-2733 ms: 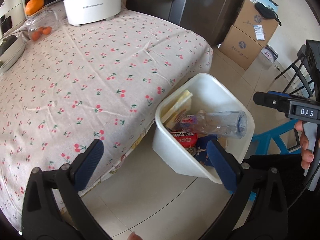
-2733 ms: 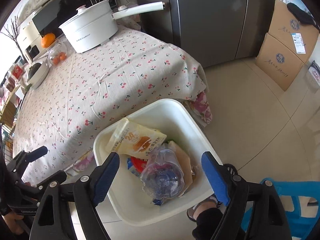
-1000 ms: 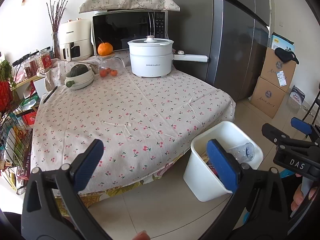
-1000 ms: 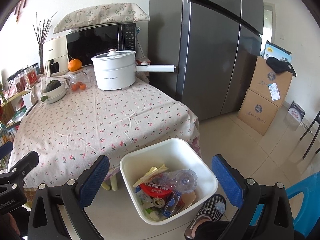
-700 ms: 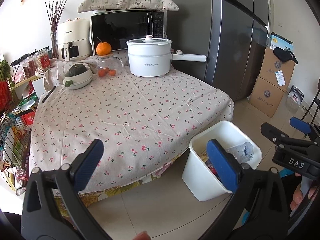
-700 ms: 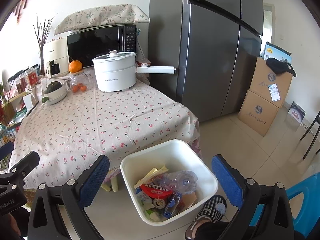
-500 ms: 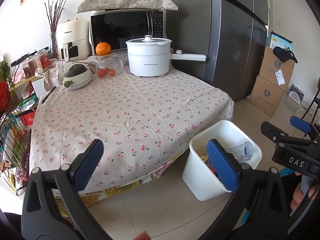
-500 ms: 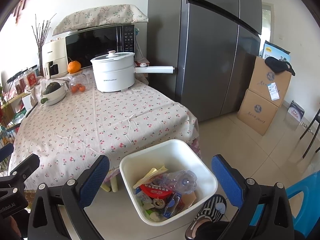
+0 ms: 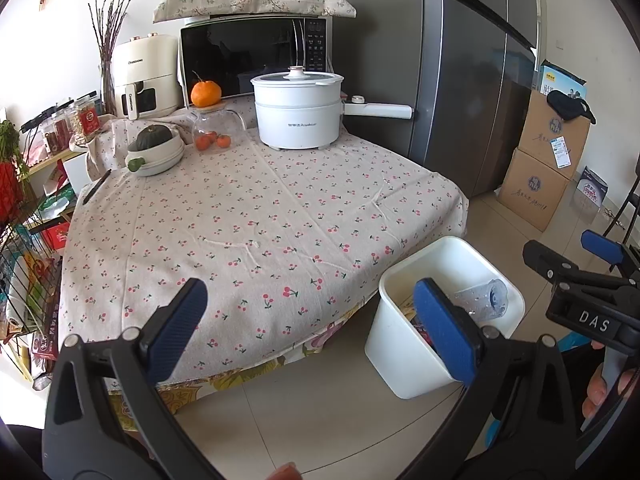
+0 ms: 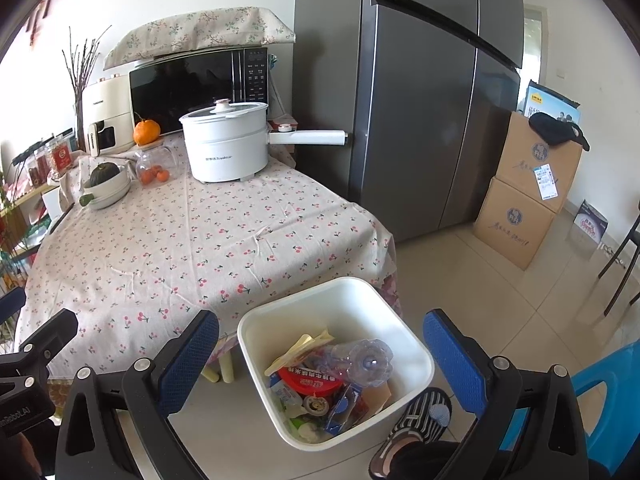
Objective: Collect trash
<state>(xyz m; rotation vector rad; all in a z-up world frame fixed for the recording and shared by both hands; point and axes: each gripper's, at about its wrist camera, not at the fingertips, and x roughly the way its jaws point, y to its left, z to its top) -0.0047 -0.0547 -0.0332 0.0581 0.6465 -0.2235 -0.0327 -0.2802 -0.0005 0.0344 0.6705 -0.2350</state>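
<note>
1. Both grippers have pulled back and up from the white bin (image 10: 416,354) since 2.7 seconds ago; table (image 9: 260,216) and fridge (image 10: 420,100) now fill the views.
2. Left gripper (image 9: 316,328) and right gripper (image 10: 320,360) are held spread wide, holding nothing.
3. Inside the bin lie a clear plastic bottle (image 10: 360,360), a red-lidded tub (image 10: 312,380) and wrappers.
4. Bin stands on the floor just beside the table's corner.

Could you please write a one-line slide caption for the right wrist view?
Open right gripper above a white bin holding a plastic bottle and wrappers.
</note>
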